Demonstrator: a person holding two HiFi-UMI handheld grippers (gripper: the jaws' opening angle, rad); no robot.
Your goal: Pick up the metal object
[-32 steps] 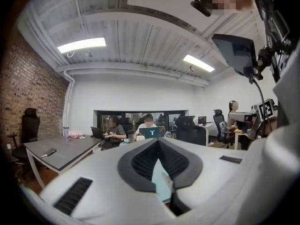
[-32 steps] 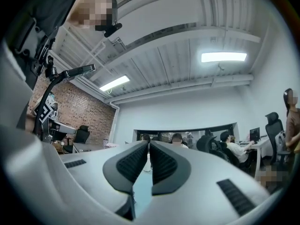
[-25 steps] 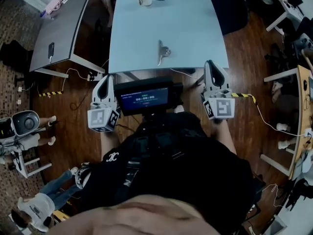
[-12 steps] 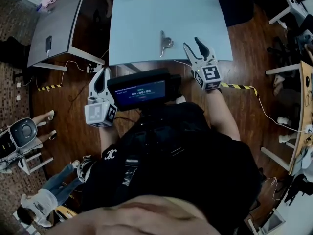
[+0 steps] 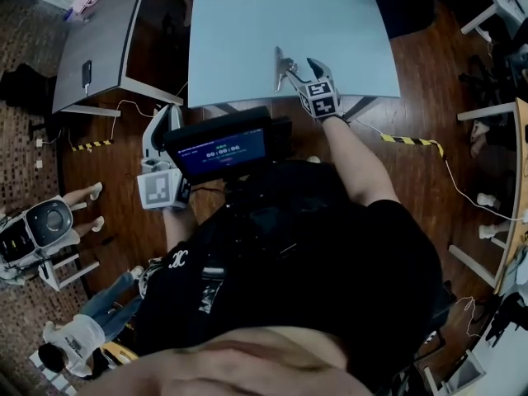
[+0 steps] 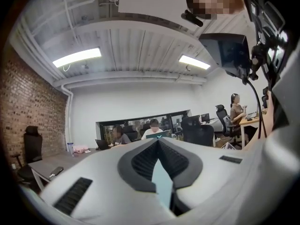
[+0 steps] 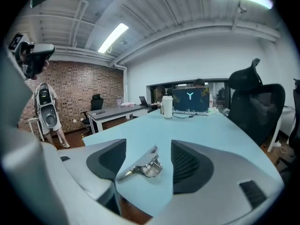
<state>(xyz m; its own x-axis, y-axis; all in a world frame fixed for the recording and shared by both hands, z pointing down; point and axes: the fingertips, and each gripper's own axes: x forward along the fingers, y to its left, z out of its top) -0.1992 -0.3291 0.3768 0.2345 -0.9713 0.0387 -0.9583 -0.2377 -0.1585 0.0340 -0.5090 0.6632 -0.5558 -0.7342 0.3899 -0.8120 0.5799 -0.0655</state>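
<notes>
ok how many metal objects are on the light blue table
1. The metal object lies near the light blue table's front edge, between the right gripper's fingers, which have just been opening. Something small could hide behind the cup.

Two hand-held grippers were there: the left hand-held gripper (image 6: pixel 158 142), jaws together, and the right hand-held gripper (image 5: pixel 302 66), whose jaws had just been opening, with the one metal object (image 7: pixel 143 165) between them, unpressed. There were two counters, a blue counter (image 5: pixel 272 15) and a grey counter (image 5: pixel 99 40), one white cup (image 7: pixel 167 107), one phone (image 5: pixel 87 75) and one mounted screen (image 5: pixel 216 151).
</notes>
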